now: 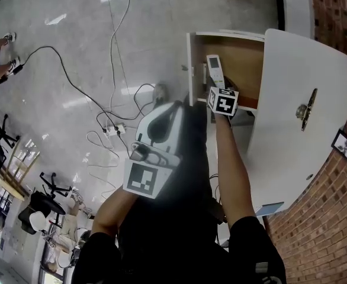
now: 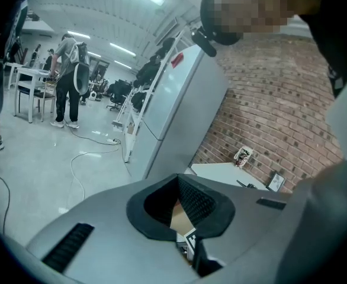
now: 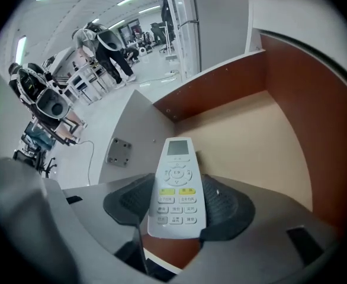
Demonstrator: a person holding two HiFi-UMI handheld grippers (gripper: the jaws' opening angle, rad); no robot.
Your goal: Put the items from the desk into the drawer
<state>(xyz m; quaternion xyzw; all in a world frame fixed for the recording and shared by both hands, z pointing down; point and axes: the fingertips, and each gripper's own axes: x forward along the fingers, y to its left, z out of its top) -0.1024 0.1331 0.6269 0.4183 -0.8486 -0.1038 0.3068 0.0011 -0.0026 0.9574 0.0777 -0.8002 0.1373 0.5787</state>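
Observation:
My right gripper (image 1: 216, 83) is shut on a white remote control (image 1: 214, 70) and holds it over the open wooden drawer (image 1: 247, 55). In the right gripper view the remote (image 3: 176, 188) lies between the black pads (image 3: 224, 209), screen end pointing into the drawer (image 3: 250, 141), whose tan floor looks bare. My left gripper (image 1: 160, 112) hangs back near the body, left of the drawer, above the floor. In the left gripper view its jaws (image 2: 184, 220) stand together with nothing between them.
The white desk top (image 1: 292, 117) lies right of the drawer, with a metal object (image 1: 305, 108) and a small picture frame (image 1: 344, 144) on it. A brick wall (image 1: 333, 206) runs on the right. Cables and a power strip (image 1: 112, 129) cross the floor; people (image 2: 70, 78) stand far off.

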